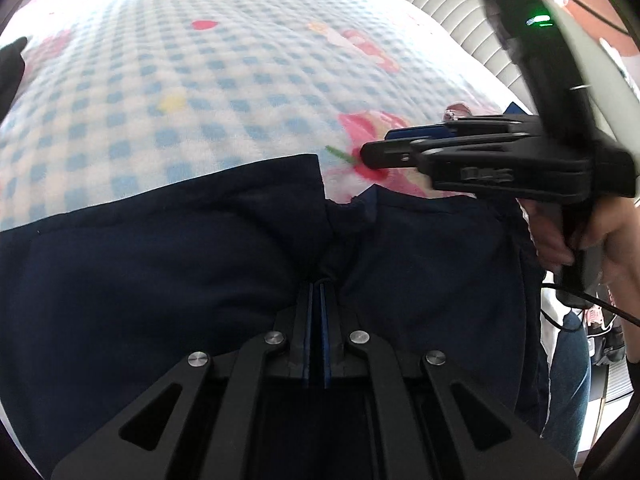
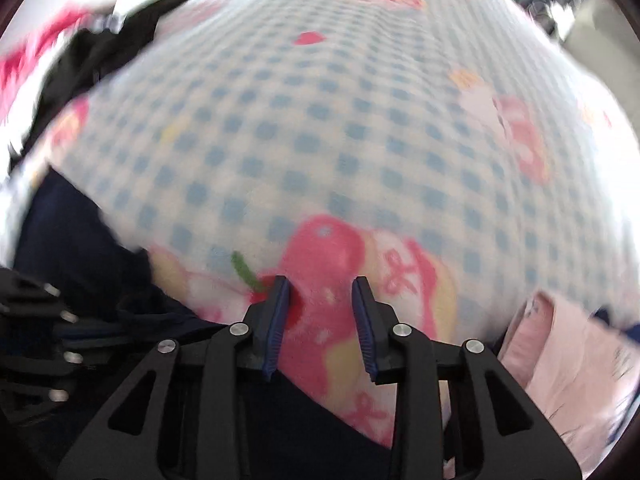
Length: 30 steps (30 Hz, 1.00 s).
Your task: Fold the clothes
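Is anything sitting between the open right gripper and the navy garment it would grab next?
Nothing visible. The right gripper, jaws open, hovers over bare blanket; the navy garment lies just beside and below it, already pinched by the left gripper.

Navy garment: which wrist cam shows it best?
Left wrist. The navy garment fills the lower frame on the checked blanket, with the left gripper shut on a fold. Right wrist shows only a dark strip at lower left, below the open right gripper.

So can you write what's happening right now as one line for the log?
left hand-held gripper: shut on navy garment | right hand-held gripper: open, empty, above checked blanket | fold: not done
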Each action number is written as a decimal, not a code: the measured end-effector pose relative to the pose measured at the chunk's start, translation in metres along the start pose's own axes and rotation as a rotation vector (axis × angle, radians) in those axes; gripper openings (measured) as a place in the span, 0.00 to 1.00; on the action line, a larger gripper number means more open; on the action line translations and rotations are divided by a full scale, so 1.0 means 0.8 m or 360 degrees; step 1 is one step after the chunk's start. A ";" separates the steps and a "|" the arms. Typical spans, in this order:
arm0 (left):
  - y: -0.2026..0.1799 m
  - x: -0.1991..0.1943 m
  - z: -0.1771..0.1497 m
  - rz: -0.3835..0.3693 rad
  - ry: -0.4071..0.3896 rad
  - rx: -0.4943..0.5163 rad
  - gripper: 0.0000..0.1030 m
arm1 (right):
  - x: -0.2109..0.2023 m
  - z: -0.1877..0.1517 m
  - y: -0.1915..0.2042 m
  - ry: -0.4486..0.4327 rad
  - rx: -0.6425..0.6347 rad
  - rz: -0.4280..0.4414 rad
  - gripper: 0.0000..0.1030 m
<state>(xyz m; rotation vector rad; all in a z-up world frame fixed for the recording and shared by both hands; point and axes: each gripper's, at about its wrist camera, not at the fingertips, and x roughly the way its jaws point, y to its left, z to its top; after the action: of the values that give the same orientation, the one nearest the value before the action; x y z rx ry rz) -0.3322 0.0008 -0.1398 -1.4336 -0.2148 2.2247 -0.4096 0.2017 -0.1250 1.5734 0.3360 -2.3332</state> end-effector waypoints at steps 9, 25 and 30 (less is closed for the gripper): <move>0.001 -0.002 0.001 -0.0016 -0.0014 -0.0032 0.04 | -0.021 -0.012 0.053 -0.0009 -0.0345 0.0241 0.44; -0.005 -0.032 0.020 -0.0098 -0.0123 -0.0042 0.04 | -0.032 -0.027 0.002 -0.0040 -0.0112 0.0161 0.19; -0.014 -0.026 0.048 0.0053 -0.0081 0.0033 0.04 | -0.063 -0.045 0.023 -0.0042 -0.0220 0.0359 0.37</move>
<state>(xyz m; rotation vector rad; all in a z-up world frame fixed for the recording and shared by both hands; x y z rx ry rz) -0.3558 0.0052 -0.1021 -1.3803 -0.1855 2.2853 -0.3538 0.2037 -0.0916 1.4347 0.2909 -2.1107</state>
